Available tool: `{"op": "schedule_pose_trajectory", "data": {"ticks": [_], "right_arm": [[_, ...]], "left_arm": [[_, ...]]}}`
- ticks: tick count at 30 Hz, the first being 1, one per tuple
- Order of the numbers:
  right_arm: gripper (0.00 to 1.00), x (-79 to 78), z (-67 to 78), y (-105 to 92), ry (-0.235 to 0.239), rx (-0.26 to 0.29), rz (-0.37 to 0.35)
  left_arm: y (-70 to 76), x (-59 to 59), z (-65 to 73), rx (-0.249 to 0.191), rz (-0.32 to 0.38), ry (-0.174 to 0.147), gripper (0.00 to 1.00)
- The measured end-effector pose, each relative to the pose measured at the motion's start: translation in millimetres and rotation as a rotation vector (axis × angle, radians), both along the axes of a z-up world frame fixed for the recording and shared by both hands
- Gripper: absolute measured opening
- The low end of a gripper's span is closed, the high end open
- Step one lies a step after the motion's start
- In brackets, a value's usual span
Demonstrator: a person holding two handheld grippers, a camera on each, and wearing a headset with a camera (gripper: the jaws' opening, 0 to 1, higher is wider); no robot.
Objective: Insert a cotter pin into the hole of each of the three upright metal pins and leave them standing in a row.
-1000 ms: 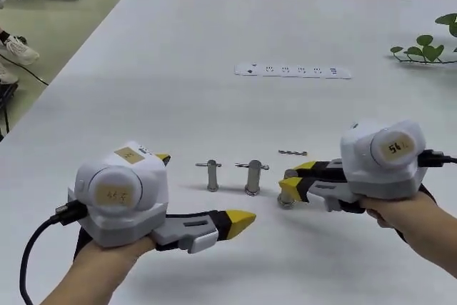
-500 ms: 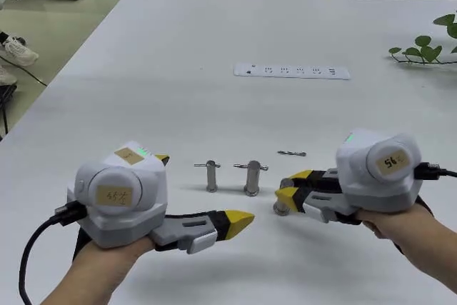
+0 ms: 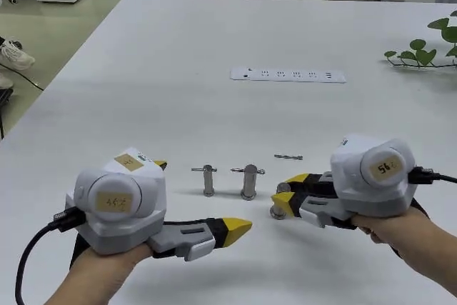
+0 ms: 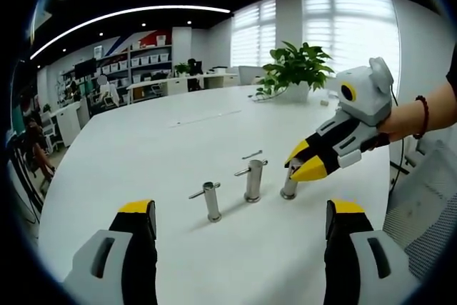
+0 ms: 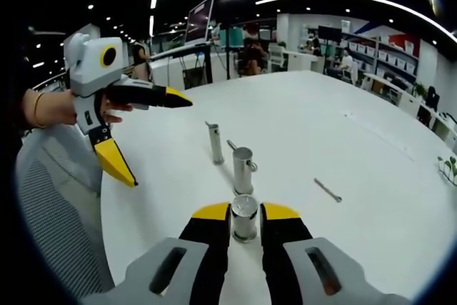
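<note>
The white table [image 3: 214, 48] takes up nearly everything in front of me, and both my hands hold grippers over its near edge. My left gripper [image 4: 240, 211] has its yellow-tipped jaws spread wide with nothing between them; it hangs off to the left of the row of pins, apart from all of them, and points along the row. My right gripper [image 3: 287, 192] comes in from the right with its jaws closed against the sides of the rightmost metal pin [image 5: 245, 219], pinching it near the top while its base sits on the table. At the far right edge of the table a leafy green plant [image 3: 421, 51] trails onto the surface, and a long white power strip [image 3: 288, 75] lies flat across the middle of the table, well beyond the pins. The three pins form a row running left to right in front of me. The middle metal pin [image 3: 248, 181] stands upright just beside the one I am gripping and has a cotter pin through its hole near the top. The leftmost metal pin [image 3: 208, 180] stands upright a little further along and also carries a cotter pin crosswise near its top. One loose cotter pin [image 3: 288, 156] lies flat on the table just behind the right end of the row, touching nothing.
</note>
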State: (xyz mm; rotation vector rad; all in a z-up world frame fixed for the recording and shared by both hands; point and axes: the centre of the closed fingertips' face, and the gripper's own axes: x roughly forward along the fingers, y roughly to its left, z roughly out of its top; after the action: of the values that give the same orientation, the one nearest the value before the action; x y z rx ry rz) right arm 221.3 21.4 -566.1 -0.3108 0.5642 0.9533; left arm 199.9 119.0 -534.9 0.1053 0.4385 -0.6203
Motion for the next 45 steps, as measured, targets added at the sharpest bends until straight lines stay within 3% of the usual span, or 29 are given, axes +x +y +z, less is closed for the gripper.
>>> {"op": "schedule_pose_trajectory", "data": {"ticks": [13,27,36,40,45], "right_arm": [[0.29,-5.4,11.0,-9.0,0.045,0.039,0.005],[0.29,3.9,33.6,-25.8,0.052,0.045,0.033],[0.27,19.0,38.7,-34.5,0.049,-0.020,0.053],[0.26,27.1,36.8,-36.5,0.072,-0.039,0.053],[0.24,39.7,31.3,-38.2,0.099,-0.079,0.061]], "left_arm": [[-0.3,0.3,0.4,-0.009,0.006,0.009,0.99],[-0.6,0.6,3.7,-0.018,0.007,-0.005,0.99],[-1.3,-0.3,2.7,-0.020,0.004,0.004,0.99],[-3.0,1.7,9.5,-0.048,0.007,-0.020,0.99],[-0.2,1.2,4.0,-0.028,0.013,0.002,0.99]]}}
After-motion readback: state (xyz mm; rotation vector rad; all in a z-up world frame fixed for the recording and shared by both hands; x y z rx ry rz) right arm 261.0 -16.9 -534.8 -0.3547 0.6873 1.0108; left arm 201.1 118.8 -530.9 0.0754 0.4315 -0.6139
